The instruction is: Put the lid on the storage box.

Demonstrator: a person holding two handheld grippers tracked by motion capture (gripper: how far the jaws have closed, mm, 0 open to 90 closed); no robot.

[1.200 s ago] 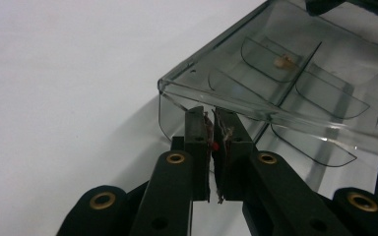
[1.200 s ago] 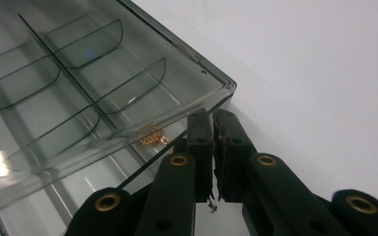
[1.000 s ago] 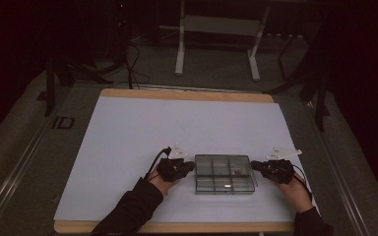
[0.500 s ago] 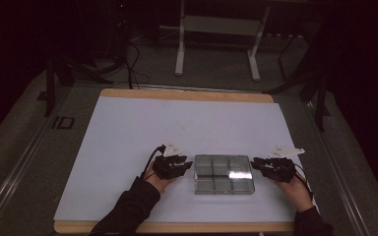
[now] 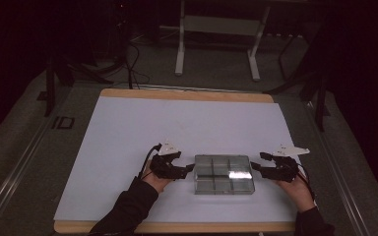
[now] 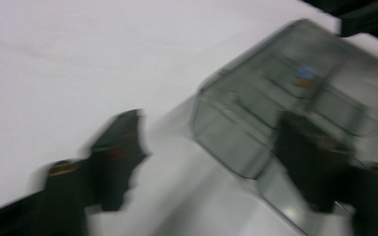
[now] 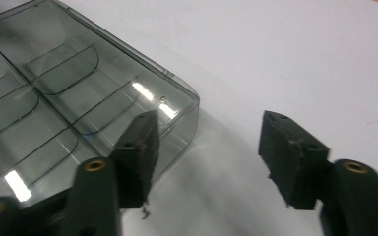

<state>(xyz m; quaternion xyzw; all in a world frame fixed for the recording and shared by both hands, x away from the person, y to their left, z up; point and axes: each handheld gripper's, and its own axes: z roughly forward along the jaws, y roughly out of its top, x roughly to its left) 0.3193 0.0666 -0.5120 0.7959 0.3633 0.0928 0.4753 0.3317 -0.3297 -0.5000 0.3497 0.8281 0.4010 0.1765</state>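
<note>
1. Resting on the white worktop (image 5: 128,132), the clear divided box (image 5: 224,174) lies between both grippers.
2. Left gripper (image 5: 189,168), just beside the box: jaws just opened, gripping nothing.
3. Right gripper (image 5: 254,166), opposite side: jaws just opened, empty.

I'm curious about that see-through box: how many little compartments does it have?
6, as far as the high view shows: the clear box is split into two rows of three, one row toward the far edge, one nearer the person. Glare on the lid may hide finer dividers.
</note>
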